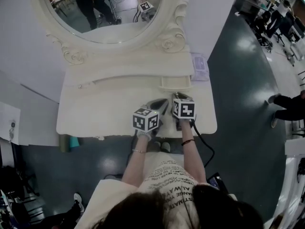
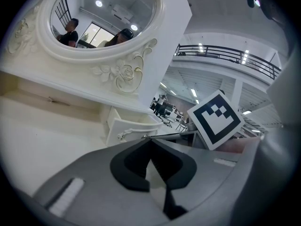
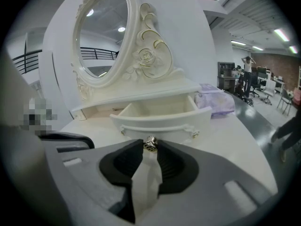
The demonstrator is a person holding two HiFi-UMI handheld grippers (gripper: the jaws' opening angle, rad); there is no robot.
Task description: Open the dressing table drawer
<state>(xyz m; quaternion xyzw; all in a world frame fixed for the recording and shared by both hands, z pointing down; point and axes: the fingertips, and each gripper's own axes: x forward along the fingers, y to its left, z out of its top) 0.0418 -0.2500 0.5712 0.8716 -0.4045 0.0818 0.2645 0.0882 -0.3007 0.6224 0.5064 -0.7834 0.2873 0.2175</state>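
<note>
right gripper (image 3: 150, 148) pinching knob (image 3: 150, 143), drawer (image 3: 162, 119) out | left gripper (image 2: 150, 142) pressed together, empty | risk: if I pull further, small knob slips free

Wearing a cream top (image 1: 167, 180) printed with dark lettering, with dark hair (image 1: 190, 209) falling over it. Sporting a thin bracelet (image 1: 138, 150) on the left wrist and a dark band (image 1: 188, 142) on the right. Bearing a white cube with black square markers on both the left gripper (image 1: 160, 105) and the right gripper (image 1: 177, 96). Showing smooth grey shells (image 3: 225, 182) and black ribbed pads (image 3: 174, 166) up close. Trailing a black cable (image 1: 208, 149) from the right gripper.
</note>
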